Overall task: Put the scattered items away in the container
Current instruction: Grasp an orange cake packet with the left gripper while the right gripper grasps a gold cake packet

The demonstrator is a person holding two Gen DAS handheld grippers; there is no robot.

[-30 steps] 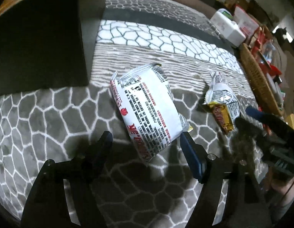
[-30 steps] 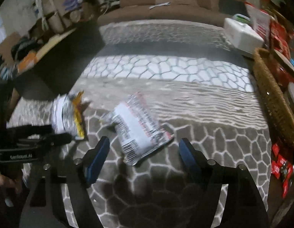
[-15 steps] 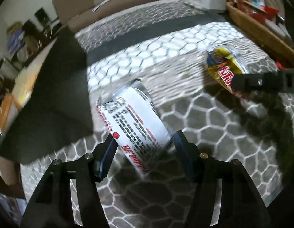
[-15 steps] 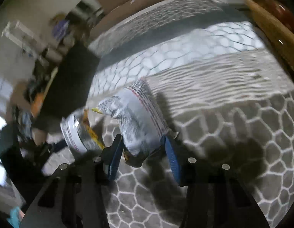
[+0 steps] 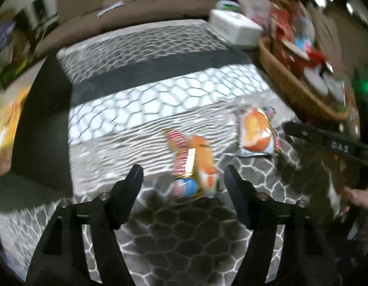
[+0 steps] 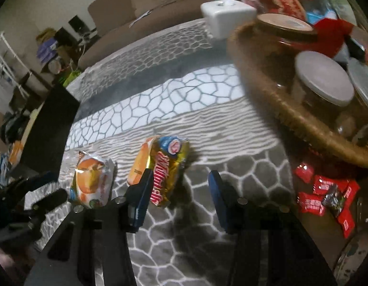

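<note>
Two snack packets lie face up on the patterned rug. A gold-and-orange packet (image 5: 192, 164) (image 6: 160, 166) lies just ahead of the gap of my open left gripper (image 5: 182, 176); in the right wrist view it overlaps the left finger of my open right gripper (image 6: 179, 178). An orange-and-white packet (image 5: 257, 131) (image 6: 93, 181) lies beside it. The wicker basket (image 5: 291, 85) (image 6: 279, 109), holding jars and red packets, stands at the right. Neither gripper holds anything.
A white tissue box (image 6: 225, 15) sits behind the basket. Several small red sweets (image 6: 324, 193) lie by the basket's near side. A black panel (image 5: 45, 124) stands at the left. A brown sofa (image 6: 145, 2) is at the back.
Both grippers were closed around the packets half a second ago; both are now open, and the packets lie flipped, coloured fronts up. Both views have swung right towards the basket.
</note>
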